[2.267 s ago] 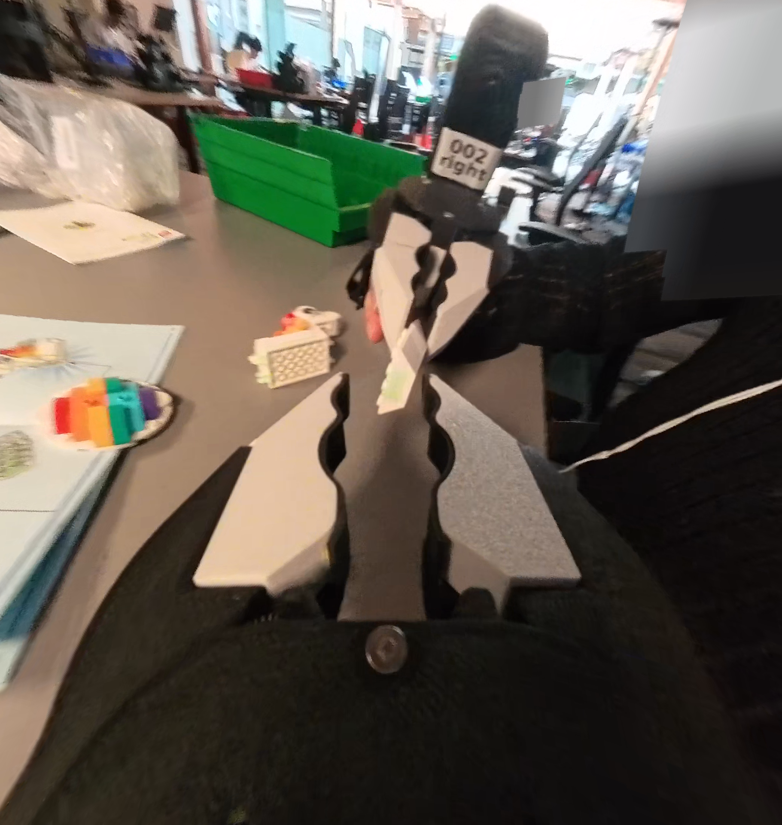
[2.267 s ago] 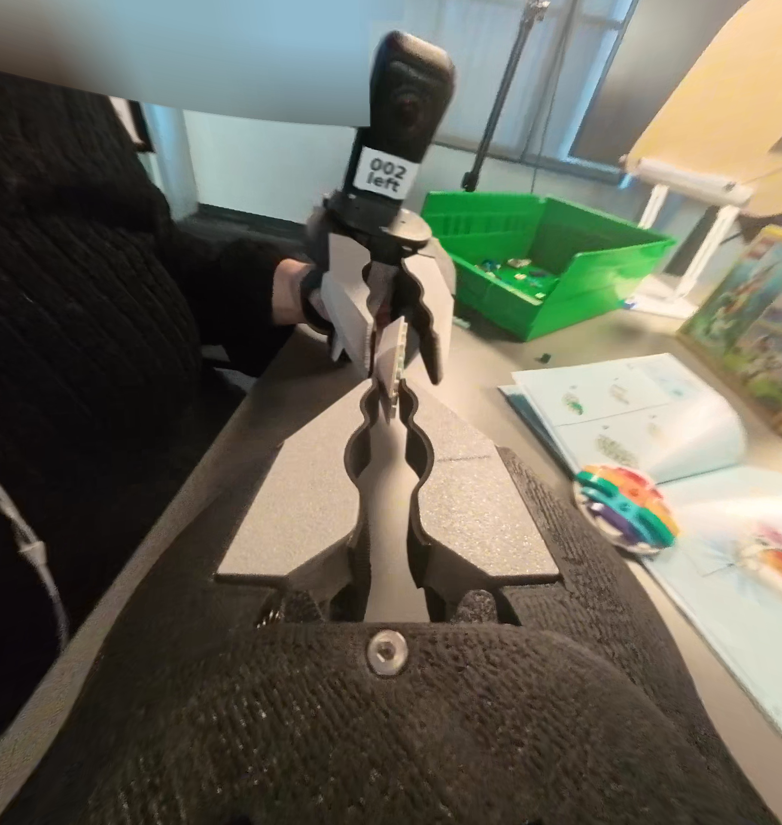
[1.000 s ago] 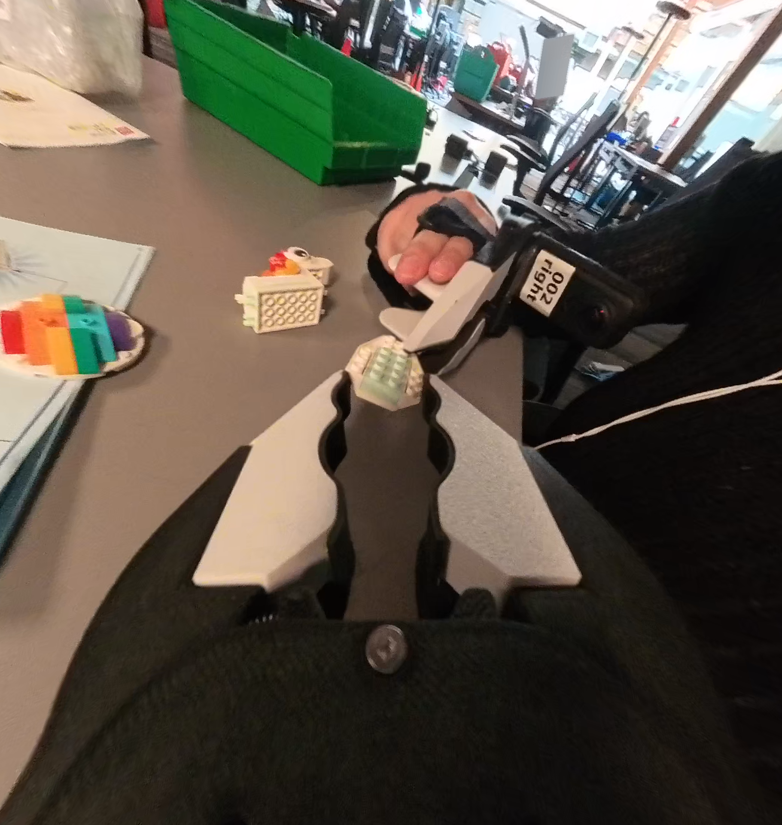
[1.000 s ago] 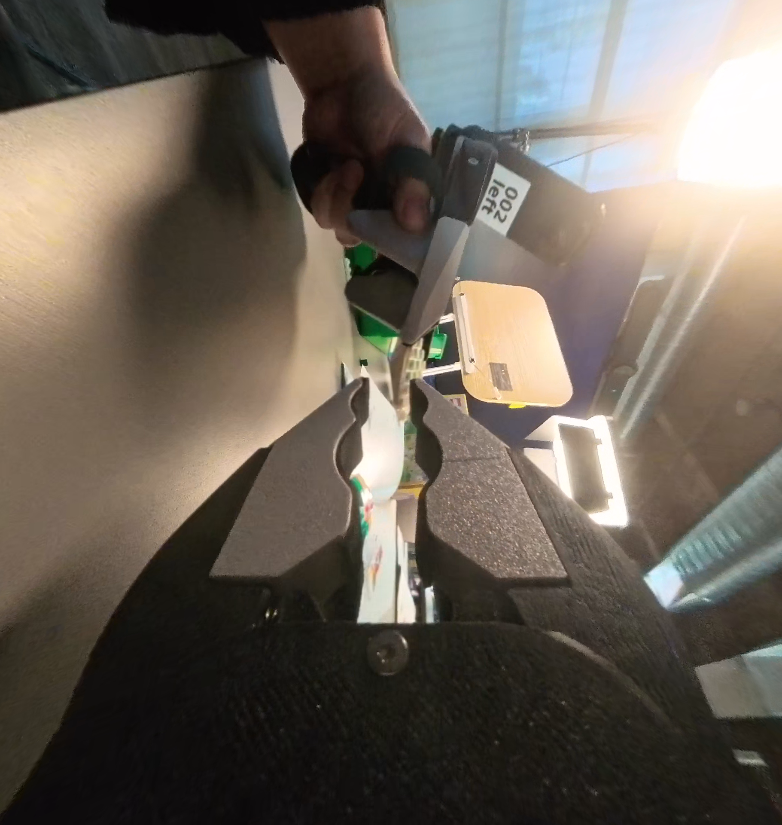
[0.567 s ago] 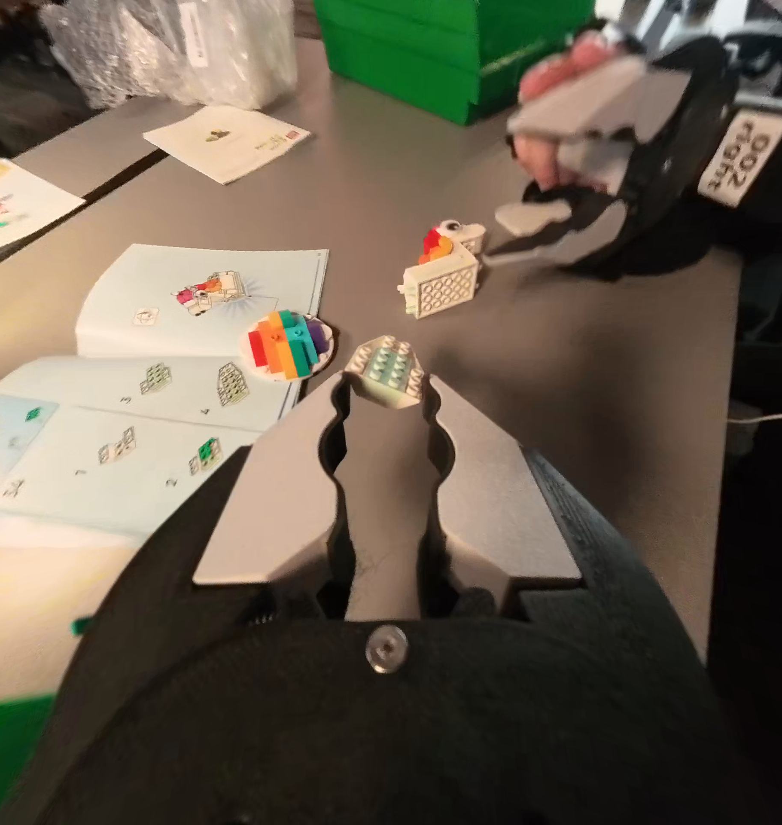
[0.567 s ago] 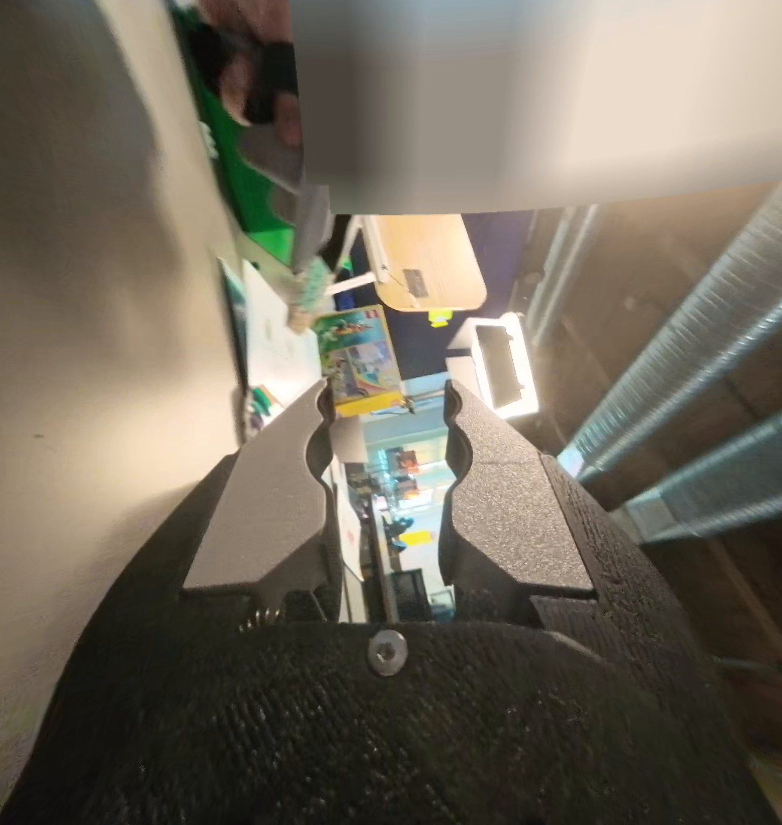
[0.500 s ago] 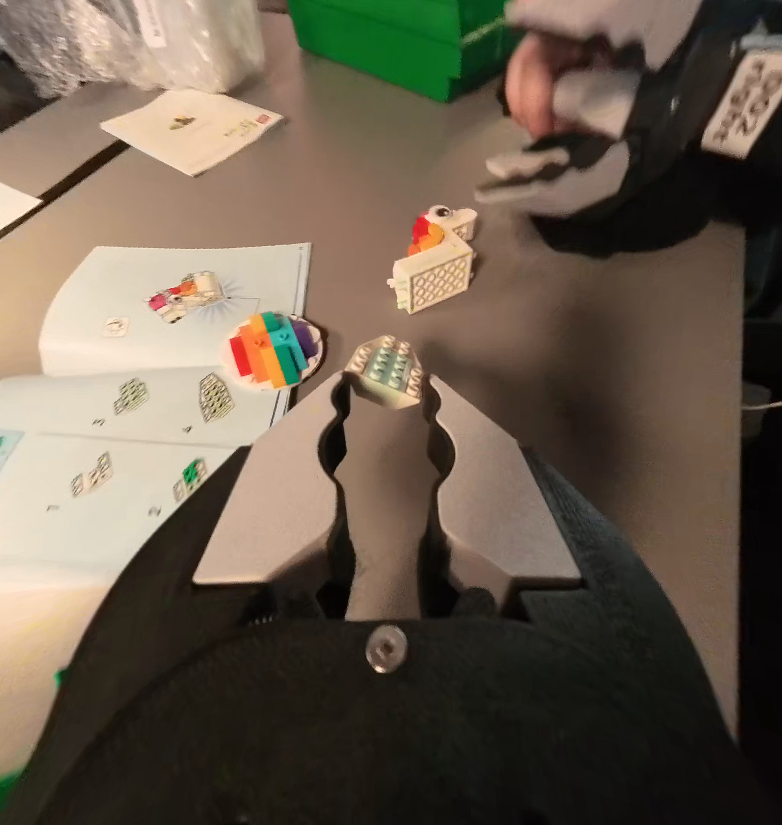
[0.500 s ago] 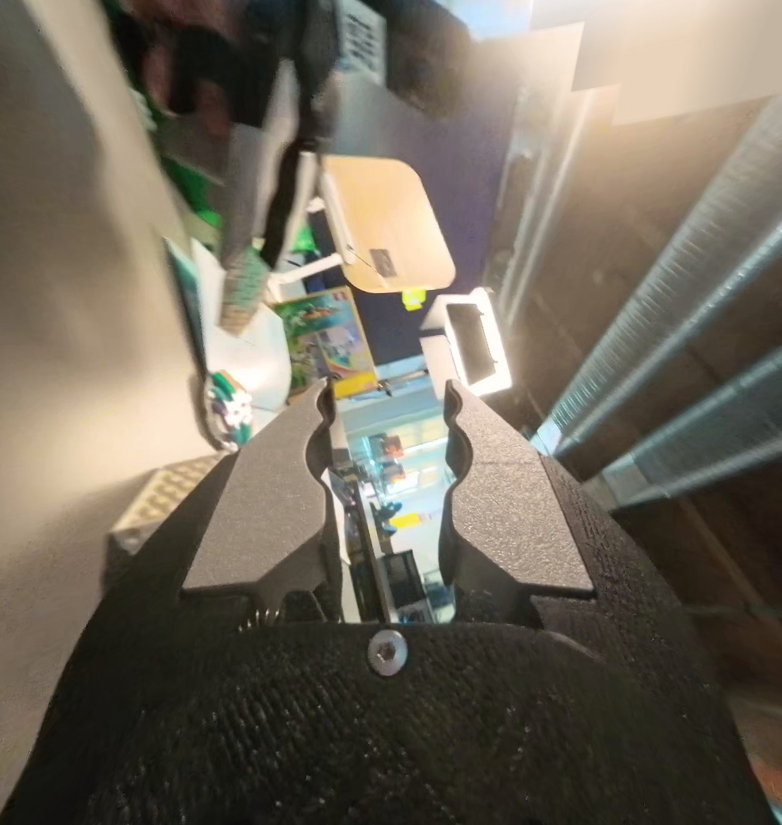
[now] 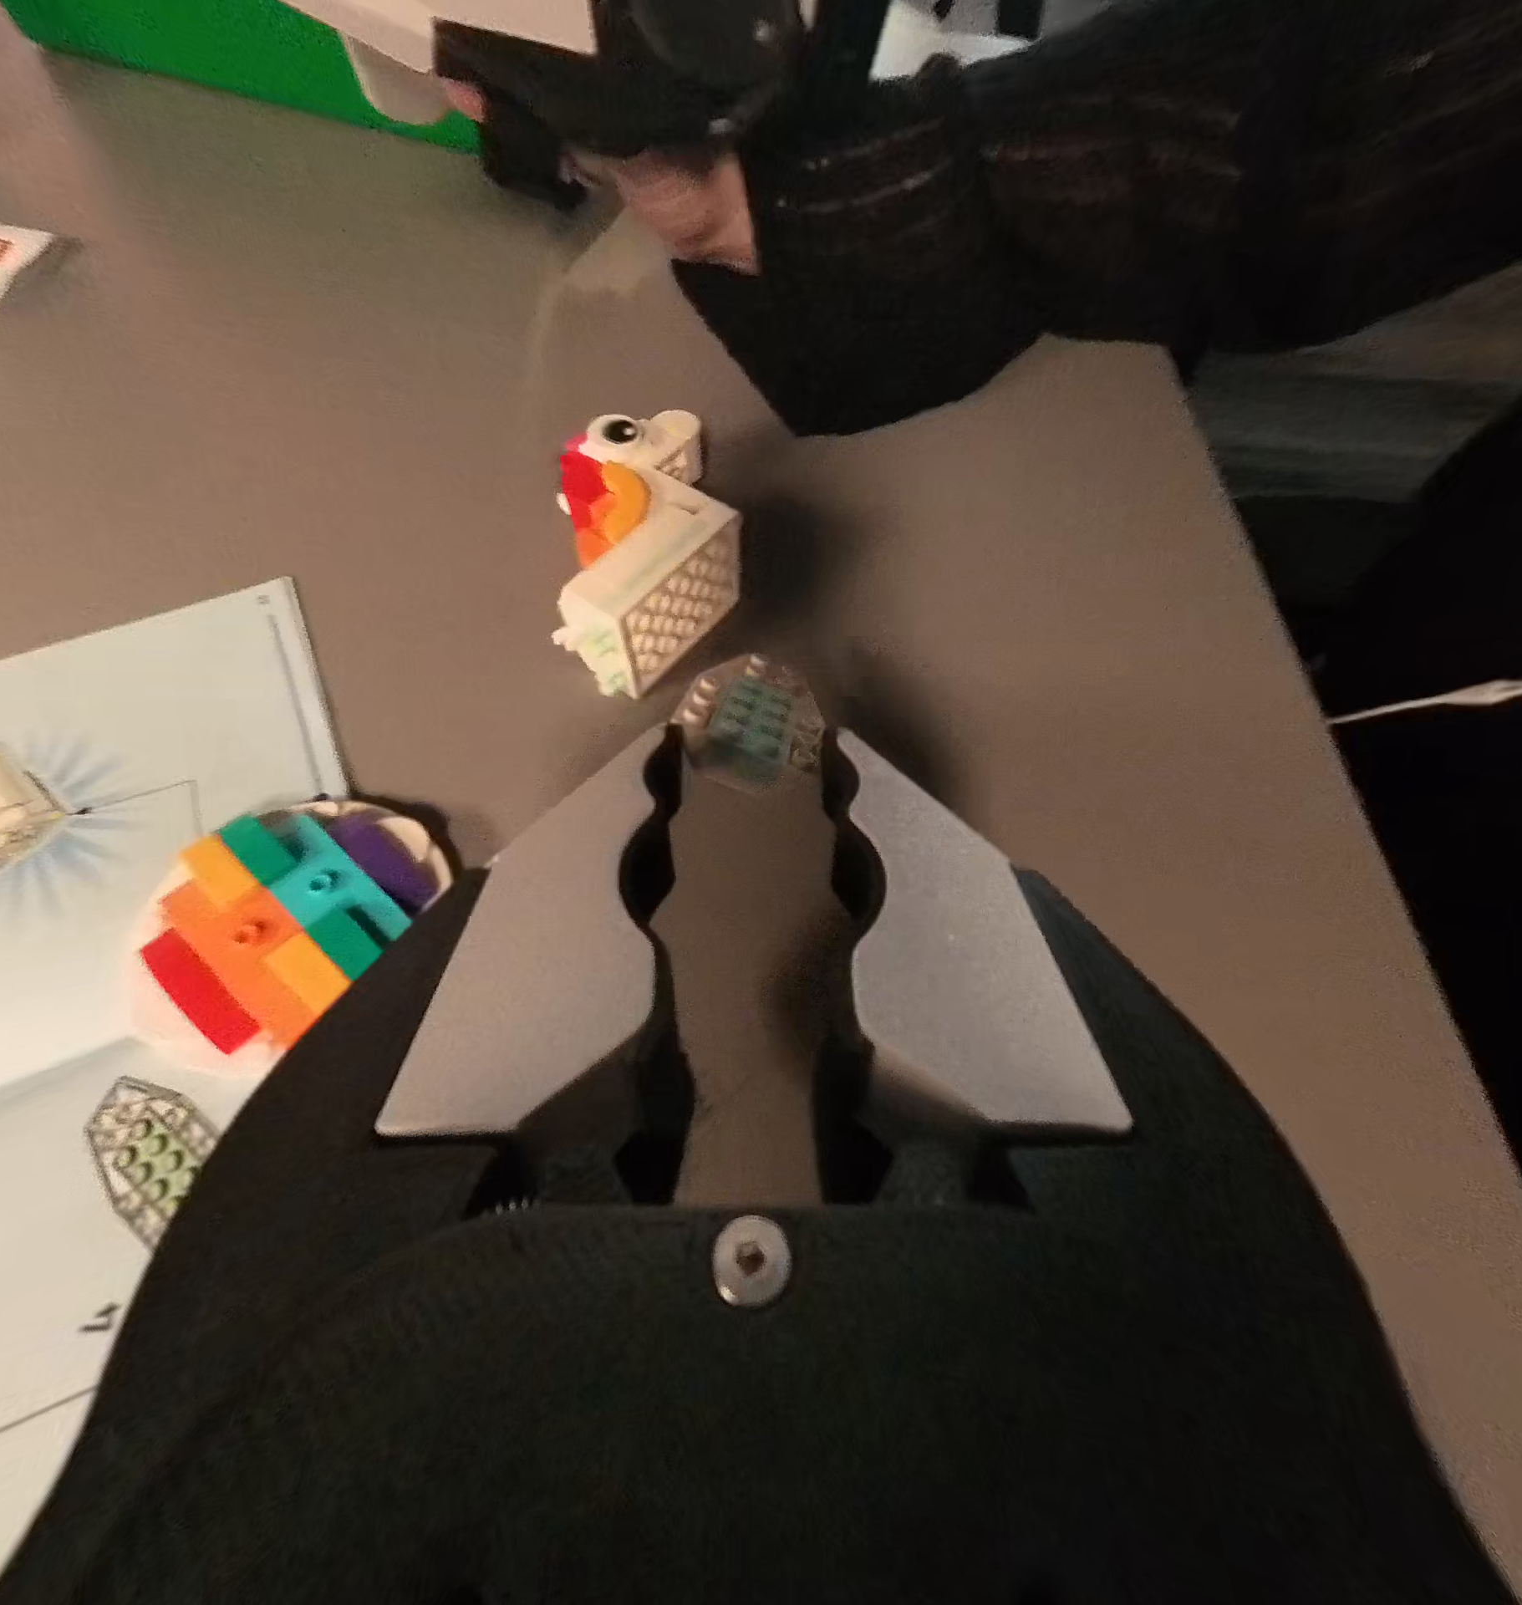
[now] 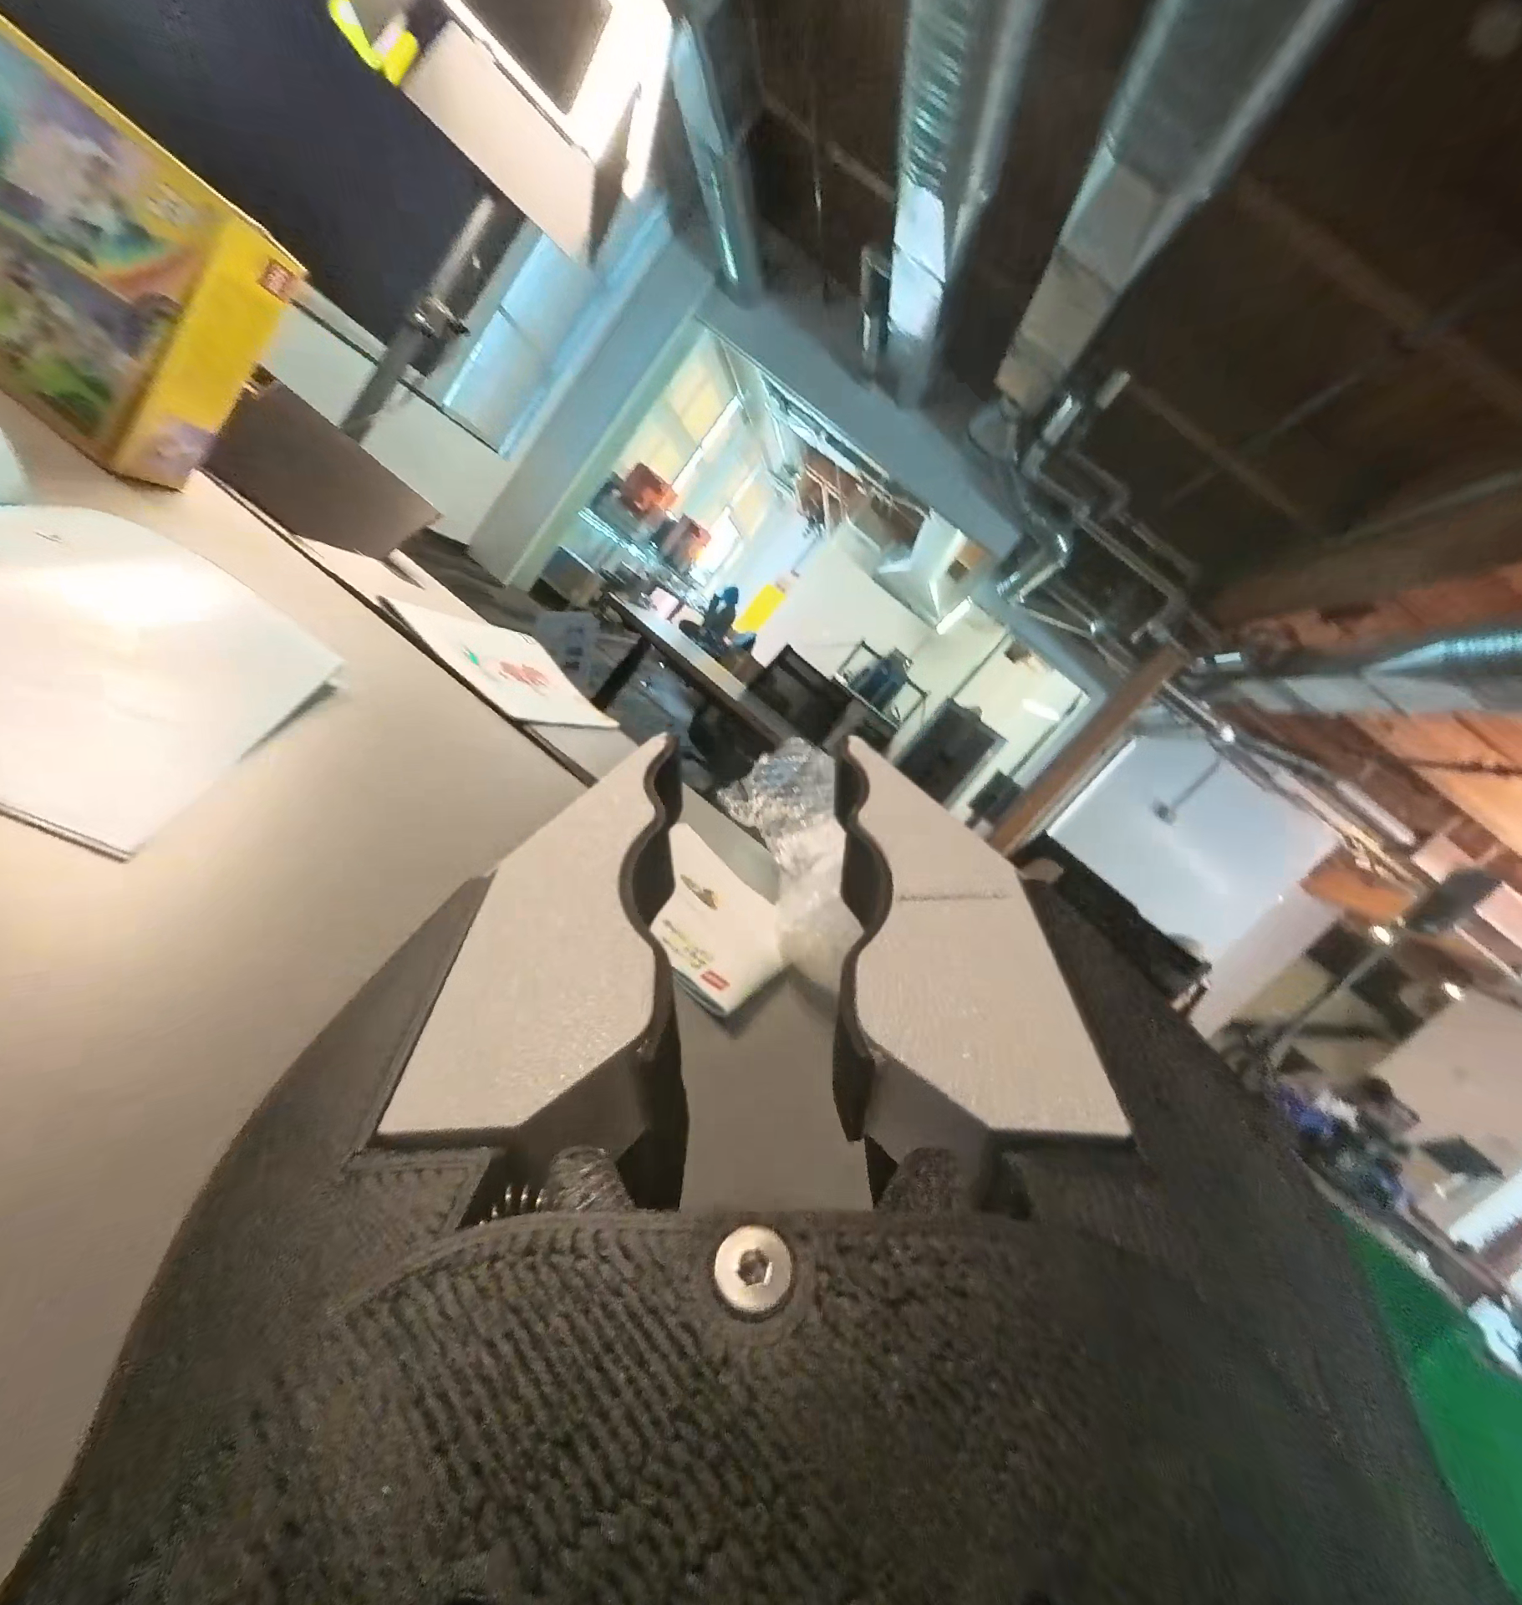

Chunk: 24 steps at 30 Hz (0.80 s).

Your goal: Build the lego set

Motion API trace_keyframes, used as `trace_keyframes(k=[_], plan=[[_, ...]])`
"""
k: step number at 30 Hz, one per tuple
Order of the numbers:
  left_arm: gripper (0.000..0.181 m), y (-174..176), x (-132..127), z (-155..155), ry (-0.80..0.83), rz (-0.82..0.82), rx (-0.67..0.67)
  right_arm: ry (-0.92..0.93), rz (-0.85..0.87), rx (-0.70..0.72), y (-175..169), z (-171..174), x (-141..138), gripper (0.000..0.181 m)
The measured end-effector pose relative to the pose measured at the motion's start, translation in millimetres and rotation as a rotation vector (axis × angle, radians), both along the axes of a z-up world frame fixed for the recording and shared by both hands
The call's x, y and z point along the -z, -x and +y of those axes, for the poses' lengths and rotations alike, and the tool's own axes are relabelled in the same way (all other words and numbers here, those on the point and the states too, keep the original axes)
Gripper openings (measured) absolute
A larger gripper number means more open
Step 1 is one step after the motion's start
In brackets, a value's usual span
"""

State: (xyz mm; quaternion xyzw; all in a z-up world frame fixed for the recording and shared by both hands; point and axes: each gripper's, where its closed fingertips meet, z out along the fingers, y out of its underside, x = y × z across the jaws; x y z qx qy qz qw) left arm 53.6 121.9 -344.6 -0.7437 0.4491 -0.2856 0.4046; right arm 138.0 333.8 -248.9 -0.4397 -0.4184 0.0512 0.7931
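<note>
Between the left gripper's [image 9: 750, 747] fingertips the small grey-and-mint plate assembly [image 9: 753, 723] stays pinched, now nearer the white unicorn body [image 9: 648, 556] on the grey table [image 9: 305, 365]. Farther off, the right gripper [image 10: 753, 751], jaws apart and empty, has swung to face the room.

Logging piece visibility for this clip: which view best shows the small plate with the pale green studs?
The left wrist view: the pale green studded plate sits pinched at the left gripper tips, studs facing the camera. The right wrist view shows none of it, only tabletop, papers and ceiling.
</note>
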Motion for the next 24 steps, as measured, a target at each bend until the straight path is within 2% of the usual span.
trace_keyframes(k=[1, 5, 10, 14, 16, 20, 22, 24], plan=[[0.032, 0.4, -3.0, -3.0, 0.023, -0.027, 0.007, 0.012, 0.005, 0.019, -1.8, 4.2, 0.6, 0.034], [0.032, 2.7, -8.6, -6.9, 0.103, -0.115, -0.016, 0.022, -0.006, 0.123, -9.0, 18.7, 3.1, 0.032], [0.032, 1.4, -16.1, -3.4, 0.106, -0.208, -0.055, 0.041, 0.012, 0.296, -25.8, 44.0, 3.4, 0.031], [0.032, 7.4, -39.0, -0.2, -0.018, -0.326, -0.065, 0.043, 0.045, 0.338, -34.7, 46.5, -0.5, 0.029], [0.032, 14.3, -50.3, 3.2, -0.107, -0.372, -0.091, 0.039, 0.065, 0.374, -41.8, 47.1, -3.6, 0.020], [0.031, 53.3, -91.4, 19.0, -0.479, -0.392, -0.306, 0.048, 0.069, 0.471, -55.5, 54.2, -2.3, 0.009], [0.031, 58.9, -95.6, 17.7, -0.526, -0.389, -0.327, 0.039, 0.070, 0.466, -54.7, 52.4, -3.6, 0.007], [0.031, 51.0, -90.4, 14.5, -0.493, -0.388, -0.283, 0.032, 0.061, 0.447, -51.3, 51.0, -3.7, 0.004]])
